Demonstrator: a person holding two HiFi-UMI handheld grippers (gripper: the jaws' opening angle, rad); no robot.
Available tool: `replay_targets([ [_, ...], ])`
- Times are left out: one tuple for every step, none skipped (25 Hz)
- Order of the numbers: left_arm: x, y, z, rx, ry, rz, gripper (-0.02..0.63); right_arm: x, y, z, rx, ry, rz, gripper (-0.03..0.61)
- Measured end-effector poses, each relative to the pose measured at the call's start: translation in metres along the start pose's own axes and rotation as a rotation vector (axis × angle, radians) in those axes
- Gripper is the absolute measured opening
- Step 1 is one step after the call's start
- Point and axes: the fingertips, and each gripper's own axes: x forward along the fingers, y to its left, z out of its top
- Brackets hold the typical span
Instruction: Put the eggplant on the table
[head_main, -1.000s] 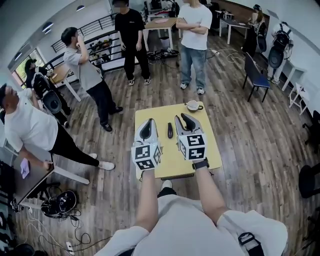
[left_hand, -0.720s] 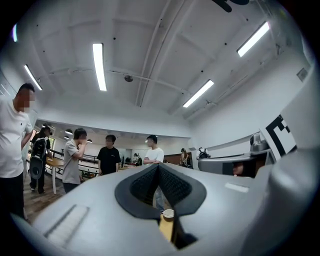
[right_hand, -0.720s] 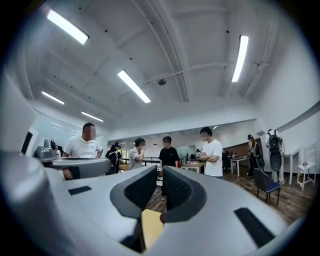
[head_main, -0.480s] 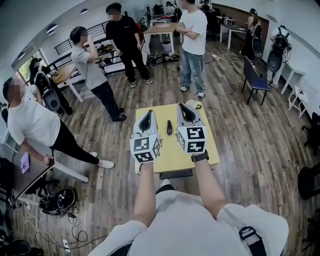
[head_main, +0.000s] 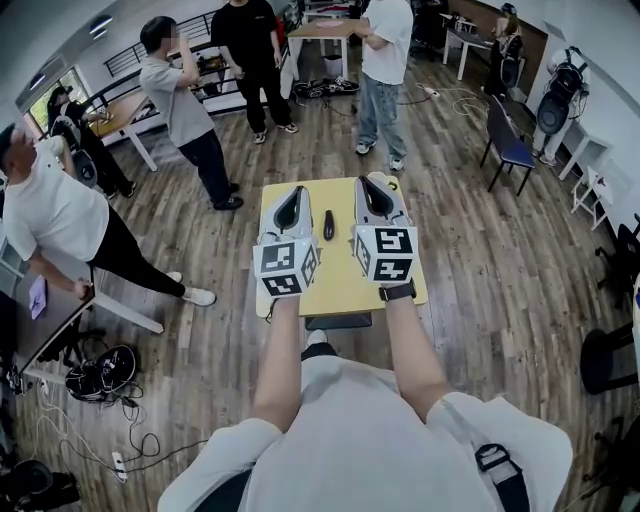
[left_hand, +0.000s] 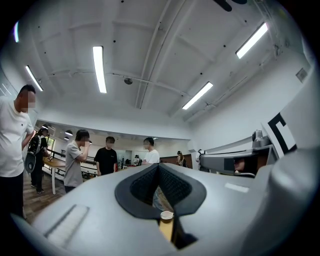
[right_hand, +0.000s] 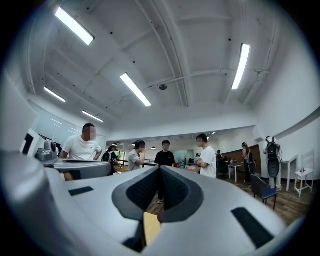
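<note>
A dark, slim eggplant (head_main: 328, 224) lies on the small yellow table (head_main: 340, 285), in the gap between my two grippers. My left gripper (head_main: 293, 191) hovers over the table just left of the eggplant, its tips together with nothing between them. My right gripper (head_main: 367, 179) hovers just right of it, likewise shut and empty. Both point almost level toward the far side of the room. In the left gripper view the jaws (left_hand: 158, 166) meet at the tip, and a strip of table (left_hand: 166, 231) shows below. The right gripper view shows the same closed tip (right_hand: 160, 167).
A white cup (left_hand: 166, 215) stands at the table's far right corner, mostly hidden by my right gripper in the head view. Three people (head_main: 383, 60) stand beyond the table, another (head_main: 55, 215) at the left by a desk. A blue chair (head_main: 508, 148) is at the right.
Both grippers have risen and moved toward the far side of the table. The right gripper's jaws have closed on nothing. The eggplant has stayed where it lies.
</note>
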Motion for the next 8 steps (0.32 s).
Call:
replay_targets([
  [0.001,0.001,-0.001,-0.002,0.003,0.002,0.009,0.001,-0.001,-0.001,0.001,0.003,0.001,0.012],
  [0.003,0.001,-0.003,-0.003,0.005,0.005,0.009,0.002,-0.002,-0.003,0.001,0.005,0.002,0.012],
  [0.004,0.001,-0.004,-0.005,0.007,0.007,0.009,0.003,-0.003,-0.004,0.001,0.007,0.002,0.012],
  [0.006,0.001,-0.005,-0.007,0.008,0.008,0.009,0.004,-0.005,-0.005,0.002,0.008,0.003,0.012],
  [0.008,0.001,-0.007,-0.008,0.01,0.009,0.009,0.006,-0.007,-0.005,0.003,0.008,0.002,0.012],
  [0.01,0.001,-0.008,-0.009,0.011,0.009,0.009,0.007,-0.009,-0.006,0.004,0.009,0.001,0.012],
  [0.012,0.001,-0.009,-0.01,0.013,0.01,0.009,0.008,-0.01,-0.007,0.005,0.011,0.0,0.012],
  [0.014,0.001,-0.01,-0.011,0.016,0.01,0.009,0.009,-0.012,-0.008,0.006,0.012,-0.001,0.012],
])
